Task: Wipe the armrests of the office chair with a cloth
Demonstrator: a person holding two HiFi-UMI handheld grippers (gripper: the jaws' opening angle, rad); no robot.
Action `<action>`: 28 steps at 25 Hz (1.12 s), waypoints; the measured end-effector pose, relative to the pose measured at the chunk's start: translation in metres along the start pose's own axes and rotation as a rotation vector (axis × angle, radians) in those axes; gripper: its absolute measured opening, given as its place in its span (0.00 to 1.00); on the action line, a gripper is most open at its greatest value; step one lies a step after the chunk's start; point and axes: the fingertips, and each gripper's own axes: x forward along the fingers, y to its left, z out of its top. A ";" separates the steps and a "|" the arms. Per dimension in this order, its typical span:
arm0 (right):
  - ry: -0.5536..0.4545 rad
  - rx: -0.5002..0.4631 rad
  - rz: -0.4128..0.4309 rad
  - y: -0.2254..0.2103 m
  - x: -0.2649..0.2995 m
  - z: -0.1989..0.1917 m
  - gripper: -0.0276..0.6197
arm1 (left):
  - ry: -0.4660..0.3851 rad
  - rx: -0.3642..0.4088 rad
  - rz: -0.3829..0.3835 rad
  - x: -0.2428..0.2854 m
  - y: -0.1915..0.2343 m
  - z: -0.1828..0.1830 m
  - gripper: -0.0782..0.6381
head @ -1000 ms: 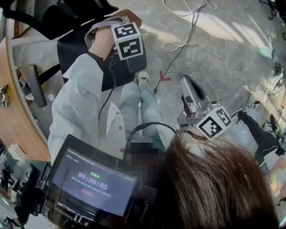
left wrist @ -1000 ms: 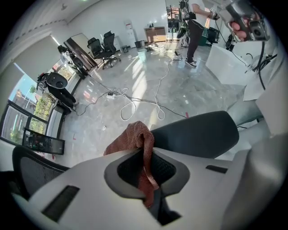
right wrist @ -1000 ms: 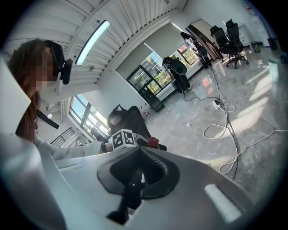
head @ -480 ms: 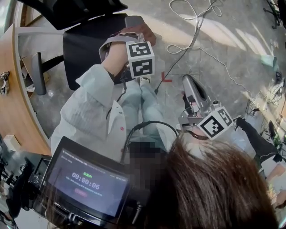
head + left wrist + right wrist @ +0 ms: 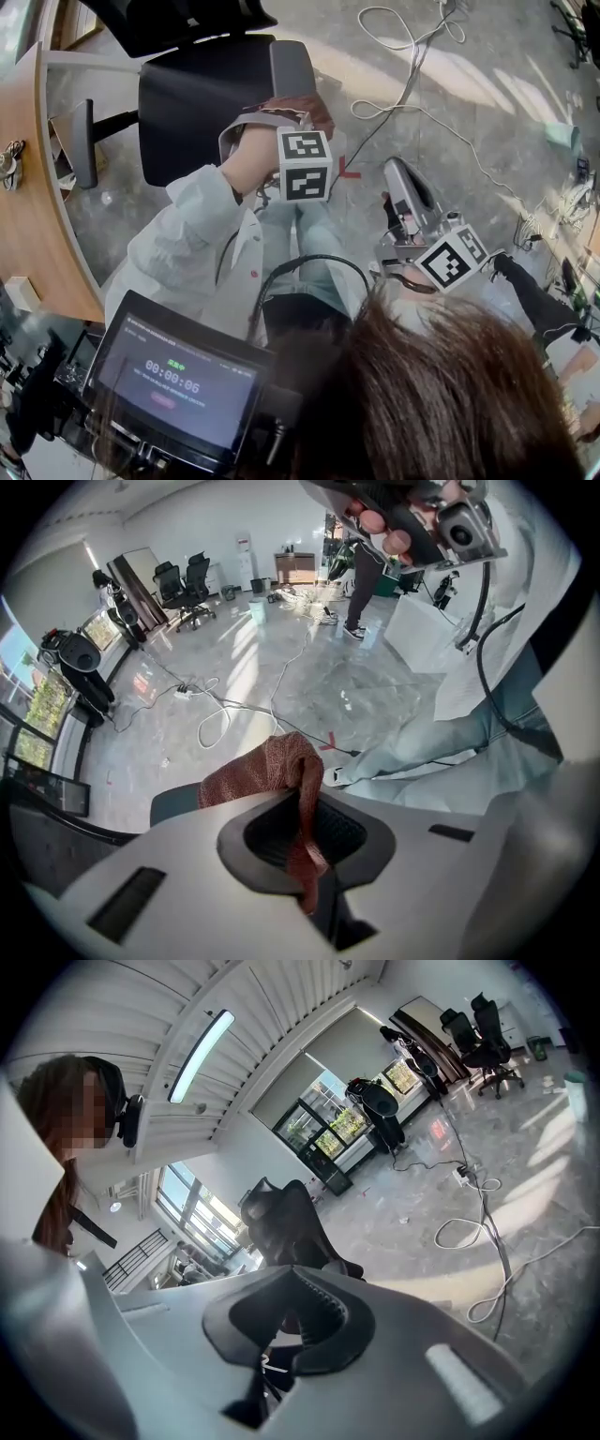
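In the head view the black office chair (image 5: 202, 98) stands at the upper left, with its grey right armrest (image 5: 292, 64) and its left armrest (image 5: 82, 142). My left gripper (image 5: 284, 120) is at the near end of the right armrest, shut on a red-brown cloth (image 5: 298, 105) bunched against the pad. In the left gripper view the cloth (image 5: 274, 769) hangs pinched in the left gripper (image 5: 302, 808), with the armrest (image 5: 172, 804) just under it. My right gripper (image 5: 394, 172) hangs apart at the right with its jaws together and nothing in them; the right gripper view shows the chair (image 5: 286, 1221) behind the right gripper (image 5: 292, 1314).
A curved wooden desk (image 5: 26, 220) runs along the left. White and black cables (image 5: 405, 58) lie on the grey floor, beside a red tape mark (image 5: 348, 170). The person's legs (image 5: 298, 230) are beside the chair, and a screen (image 5: 183, 375) sits low in view.
My left gripper has slid with the cloth along the right armrest toward the person, uncovering the armrest's far part. The right gripper has stayed where it was.
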 end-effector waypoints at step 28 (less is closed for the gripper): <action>-0.108 -0.419 0.215 0.149 -0.004 0.083 0.05 | -1.011 -0.779 0.517 -0.307 0.007 -0.002 0.14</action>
